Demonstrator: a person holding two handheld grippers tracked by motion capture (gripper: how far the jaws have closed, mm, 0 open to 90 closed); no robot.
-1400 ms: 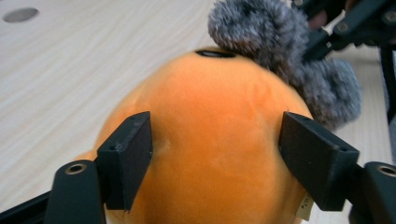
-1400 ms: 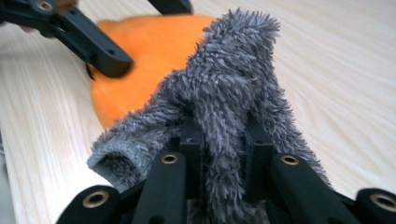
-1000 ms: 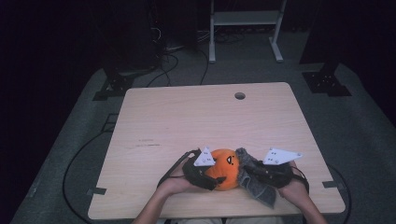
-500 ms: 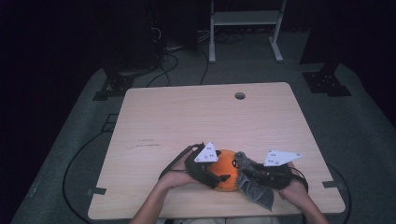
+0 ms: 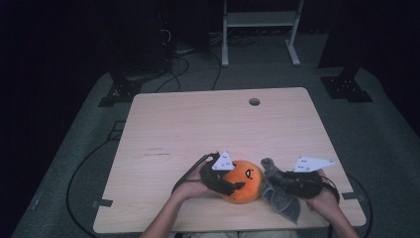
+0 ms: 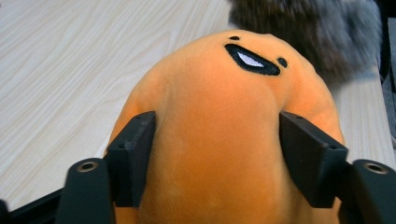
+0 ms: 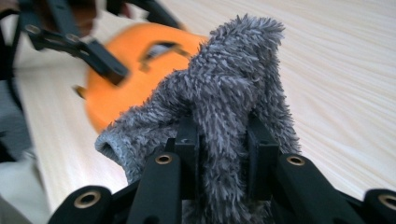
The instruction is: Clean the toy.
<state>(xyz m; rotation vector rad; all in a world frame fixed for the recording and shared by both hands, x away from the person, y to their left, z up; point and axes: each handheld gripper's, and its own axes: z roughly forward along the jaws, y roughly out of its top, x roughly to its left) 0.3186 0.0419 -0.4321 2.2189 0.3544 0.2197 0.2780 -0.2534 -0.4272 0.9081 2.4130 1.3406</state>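
Squeezing in on the orange plush toy [image 5: 243, 181] right now is the left gripper [image 5: 233, 185], its two black jaws set against the toy's flanks, as the left gripper view shows with the plush [image 6: 224, 135] bulging between the pads. Those jaws have just been closing, with the toy between them, so I read this as a grip, though a soft one.

Over on the right, the right gripper [image 5: 275, 179] is clamped on a fuzzy grey cloth [image 5: 280, 196]; the right gripper view has a fold of that cloth [image 7: 224, 116] pinched between nearly shut jaws that have just eased open a touch. Toy and cloth sit together at the near edge of the wooden table [image 5: 208, 129], the cloth touching the toy's right side.

What could go wrong? The plush is round, slick and squashy, so it could pop forward out of the left jaws if they press behind its widest part. The cloth hold looks thin, one fold only, and a loosening pinch could let it slide free under any pull. Both things lie close to the near edge, so a slip could send either one off toward the person's lap.
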